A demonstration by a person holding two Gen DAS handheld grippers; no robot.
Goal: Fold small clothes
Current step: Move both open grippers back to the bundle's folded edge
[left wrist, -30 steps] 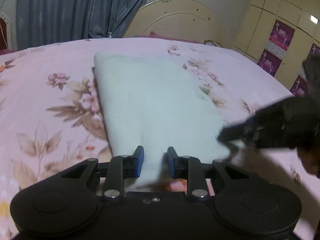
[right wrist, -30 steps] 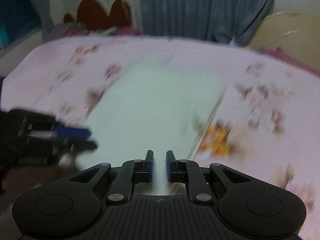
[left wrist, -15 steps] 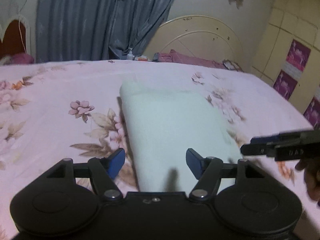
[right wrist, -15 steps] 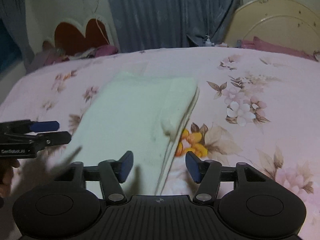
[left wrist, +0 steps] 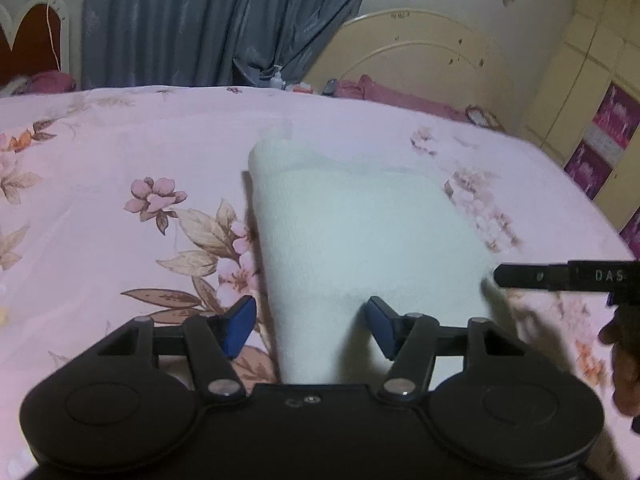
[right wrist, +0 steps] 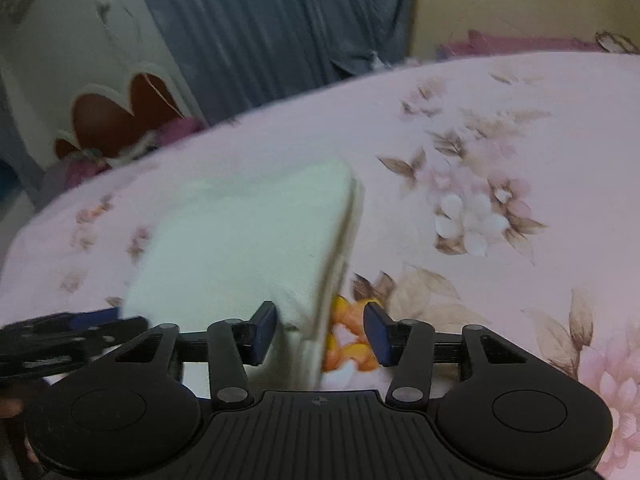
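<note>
Both tools are matte black: the left gripper (left wrist: 310, 326) and the right gripper (right wrist: 320, 334) have round housings, silver pivot screws and blue fingertip pads (left wrist: 239, 326). At the frame's right edge, white letters "DAS" mark the right gripper.

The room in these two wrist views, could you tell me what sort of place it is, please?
Most likely a home bedroom: the work surface is a bed with a pink floral sheet, a cream arched headboard stands behind it, and a grey-blue curtain hangs beyond.

The letters "DAS" were read in pale print on the black finger of the right gripper (left wrist: 568, 276), seen to the right of the left claw. No other legible text, label or number was found.
</note>
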